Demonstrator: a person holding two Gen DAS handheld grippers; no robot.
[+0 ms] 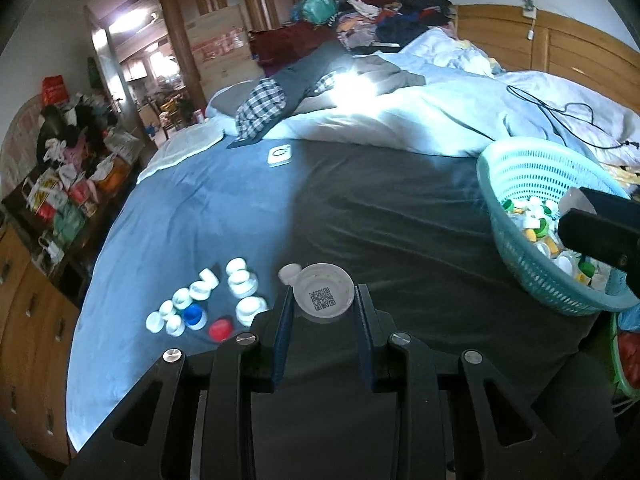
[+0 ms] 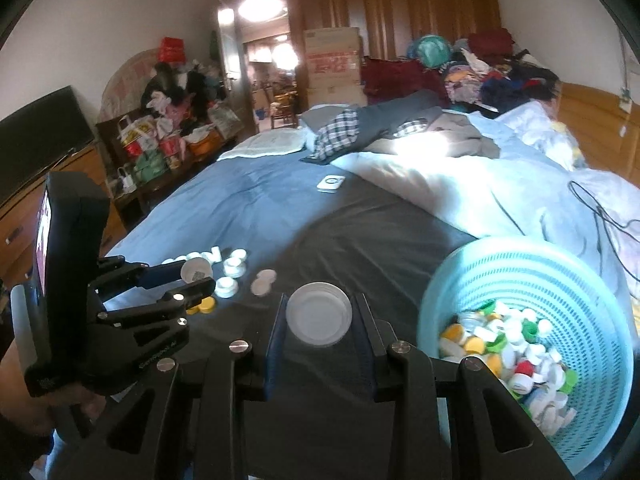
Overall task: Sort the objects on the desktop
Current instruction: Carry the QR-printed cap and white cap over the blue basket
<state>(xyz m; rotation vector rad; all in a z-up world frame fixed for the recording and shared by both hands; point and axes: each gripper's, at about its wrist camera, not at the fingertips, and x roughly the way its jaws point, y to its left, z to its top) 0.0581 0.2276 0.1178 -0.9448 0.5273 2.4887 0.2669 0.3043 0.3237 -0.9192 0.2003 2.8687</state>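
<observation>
A bed with a blue and dark sheet [image 1: 392, 216]. The left gripper [image 1: 324, 304] clamps a white cap with a QR code [image 1: 323, 297]; the right gripper [image 2: 319, 316] clamps a plain white lid [image 2: 319, 313]. A teal basket [image 2: 532, 280] of mixed caps sits right of both. Loose white caps [image 1: 240, 284] lie left of the basket. Only the right view shows yellow caps [image 2: 204, 305]; only the left shows a red cap [image 1: 220, 329].

A white device [image 1: 280, 155] lies mid-frame on the blue sheet [image 1: 180, 216]. Clothes [image 1: 376, 4] pile at the top, a black cable [image 1: 560, 112] upper right, a TV [image 2: 40, 136] at left.
</observation>
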